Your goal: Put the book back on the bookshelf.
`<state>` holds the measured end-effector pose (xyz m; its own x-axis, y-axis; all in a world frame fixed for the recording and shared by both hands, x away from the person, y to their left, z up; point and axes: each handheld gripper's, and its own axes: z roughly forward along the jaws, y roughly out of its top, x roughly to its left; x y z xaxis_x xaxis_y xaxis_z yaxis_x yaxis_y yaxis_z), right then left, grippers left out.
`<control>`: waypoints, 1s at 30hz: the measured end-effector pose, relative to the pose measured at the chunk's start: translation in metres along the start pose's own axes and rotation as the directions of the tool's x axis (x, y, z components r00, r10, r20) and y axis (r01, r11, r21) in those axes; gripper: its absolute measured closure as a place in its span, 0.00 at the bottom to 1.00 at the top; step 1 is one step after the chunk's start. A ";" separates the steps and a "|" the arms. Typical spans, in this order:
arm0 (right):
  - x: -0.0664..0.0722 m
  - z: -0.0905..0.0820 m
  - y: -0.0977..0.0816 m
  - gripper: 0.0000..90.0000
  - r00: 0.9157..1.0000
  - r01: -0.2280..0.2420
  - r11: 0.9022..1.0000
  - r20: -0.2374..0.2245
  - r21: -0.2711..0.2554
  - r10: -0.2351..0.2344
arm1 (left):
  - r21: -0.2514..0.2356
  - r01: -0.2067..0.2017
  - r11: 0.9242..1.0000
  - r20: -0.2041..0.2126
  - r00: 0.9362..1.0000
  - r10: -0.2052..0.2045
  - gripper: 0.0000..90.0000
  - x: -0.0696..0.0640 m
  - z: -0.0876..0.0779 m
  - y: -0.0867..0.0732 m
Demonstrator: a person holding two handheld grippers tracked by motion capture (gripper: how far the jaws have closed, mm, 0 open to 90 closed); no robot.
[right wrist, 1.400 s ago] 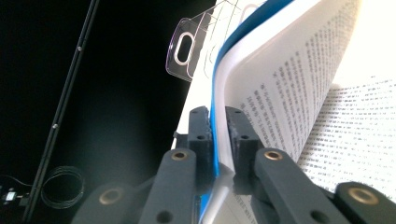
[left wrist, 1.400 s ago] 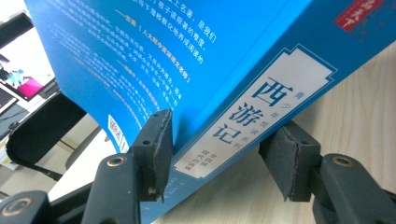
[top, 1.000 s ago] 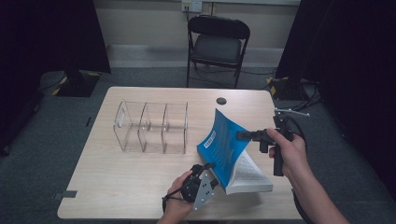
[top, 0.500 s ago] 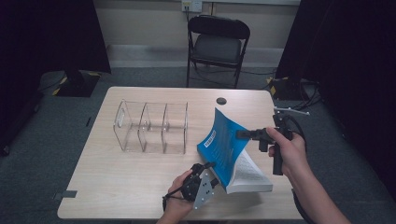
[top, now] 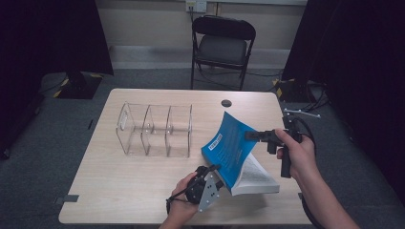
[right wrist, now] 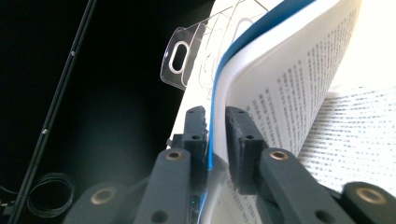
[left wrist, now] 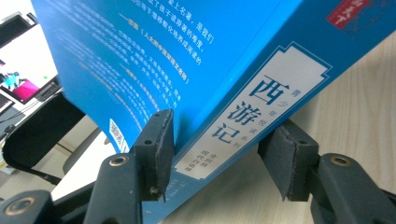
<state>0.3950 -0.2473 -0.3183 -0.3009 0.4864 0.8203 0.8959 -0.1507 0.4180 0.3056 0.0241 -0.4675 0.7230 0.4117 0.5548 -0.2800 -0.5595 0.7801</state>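
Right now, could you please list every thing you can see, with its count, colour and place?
book: one, blue cover, white pages, right half of the table, cover and some pages lifted open
organizer: one, clear, three compartments, middle of the table, left of the book
table: one, light wood, centre of the high view
hole cap: one, dark, far edge of the table
chair: one, black, folding, behind the table
carpet: grey, around the table
curtains: black, both sides of the room
left gripper: one, black, jaws open, astride the book's spine
right gripper: one, black, shut on the lifted cover and a few pages
hands: two, each holding a gripper
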 end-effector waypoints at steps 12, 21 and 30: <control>-0.021 -0.010 -0.001 0.56 0.993 0.037 0.999 0.113 -0.007 -0.036 | 0.007 0.015 1.000 -0.003 1.000 -0.015 0.52 0.002 0.002 0.003; -0.043 -0.018 -0.008 0.43 0.972 0.106 0.994 0.209 0.019 -0.108 | 0.000 0.035 0.999 -0.015 0.999 -0.035 0.52 0.005 0.005 0.006; -0.079 -0.028 -0.018 0.33 0.933 0.148 0.979 0.310 0.143 -0.186 | 0.000 0.091 0.996 -0.034 0.995 -0.091 0.52 0.007 0.005 0.007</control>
<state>0.3940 -0.3072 -0.3801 -0.3459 0.7480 0.5664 0.8791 0.0474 0.4743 0.3119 0.0198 -0.4592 0.7237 0.4848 0.4912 -0.2135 -0.5195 0.8274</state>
